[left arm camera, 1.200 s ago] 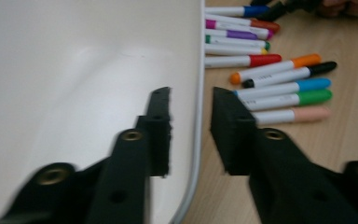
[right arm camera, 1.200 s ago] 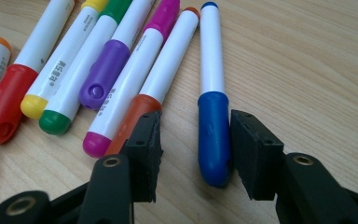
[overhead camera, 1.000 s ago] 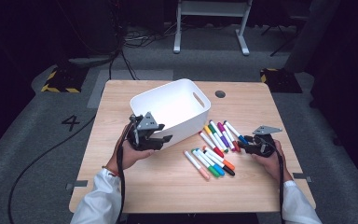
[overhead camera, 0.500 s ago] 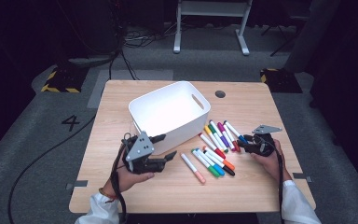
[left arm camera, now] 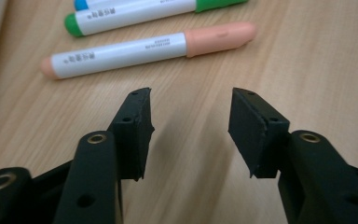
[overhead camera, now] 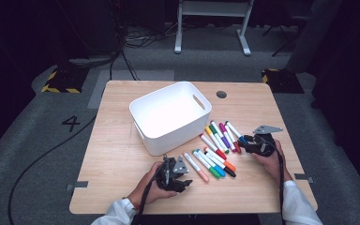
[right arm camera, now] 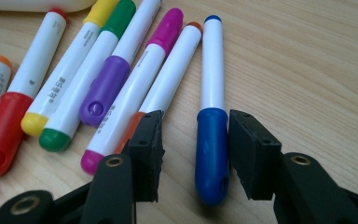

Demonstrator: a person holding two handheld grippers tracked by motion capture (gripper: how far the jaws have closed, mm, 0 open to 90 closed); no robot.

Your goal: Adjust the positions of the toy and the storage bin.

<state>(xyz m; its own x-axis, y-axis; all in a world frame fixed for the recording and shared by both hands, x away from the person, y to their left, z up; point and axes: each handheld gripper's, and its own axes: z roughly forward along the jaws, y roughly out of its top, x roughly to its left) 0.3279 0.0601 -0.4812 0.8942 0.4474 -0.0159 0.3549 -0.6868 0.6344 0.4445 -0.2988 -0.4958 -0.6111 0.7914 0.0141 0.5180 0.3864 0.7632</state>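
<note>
dark room, wood table [overhead camera: 122,159], white bin [overhead camera: 171,115] at centre. change: left gripper [left arm camera: 191,128] has drawn back from the bin to the near edge, jaws apart and empty, peach marker [left arm camera: 144,49] just ahead: likely next pick. right gripper [right arm camera: 196,140] straddles blue marker [right arm camera: 213,116], jaws not yet closed.

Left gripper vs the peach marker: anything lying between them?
Nothing. In the left gripper view, bare wood runs from the open left gripper to the peach marker. The high view agrees: bare table there.
</note>
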